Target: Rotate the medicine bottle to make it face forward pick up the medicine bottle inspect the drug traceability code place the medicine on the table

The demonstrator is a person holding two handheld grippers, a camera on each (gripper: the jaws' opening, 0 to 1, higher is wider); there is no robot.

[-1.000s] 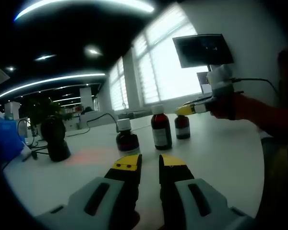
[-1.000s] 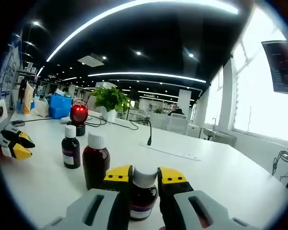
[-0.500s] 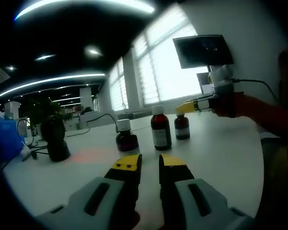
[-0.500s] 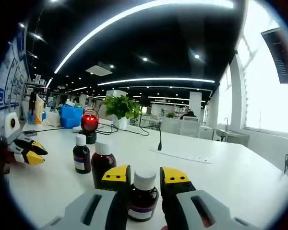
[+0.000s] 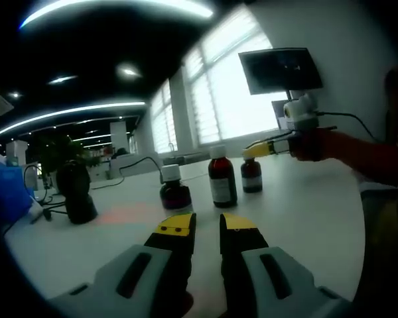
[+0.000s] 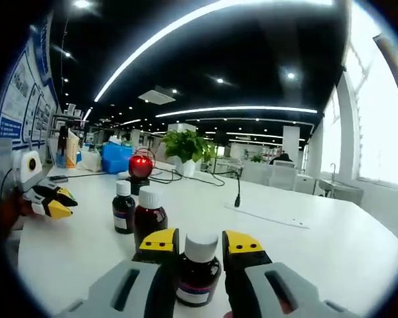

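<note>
Three brown medicine bottles with white caps stand on the white table. In the right gripper view the nearest medicine bottle sits between my right gripper's jaws, which press on its sides. A taller bottle and a small one stand just beyond it to the left. In the left gripper view the same row reads small bottle, taller bottle and the held bottle, with the right gripper over its cap. My left gripper hovers low, narrowly open and holding nothing.
A black scanner stand with a red light stands behind the bottles, dark in the left gripper view. A cable and small microphone, a paper sheet, a plant and a blue box lie farther back. The left gripper shows at the left.
The right gripper's camera has swung, so the bottles and scanner sit further right in its view; the gripped bottle stays between the jaws. The left gripper has not moved.
</note>
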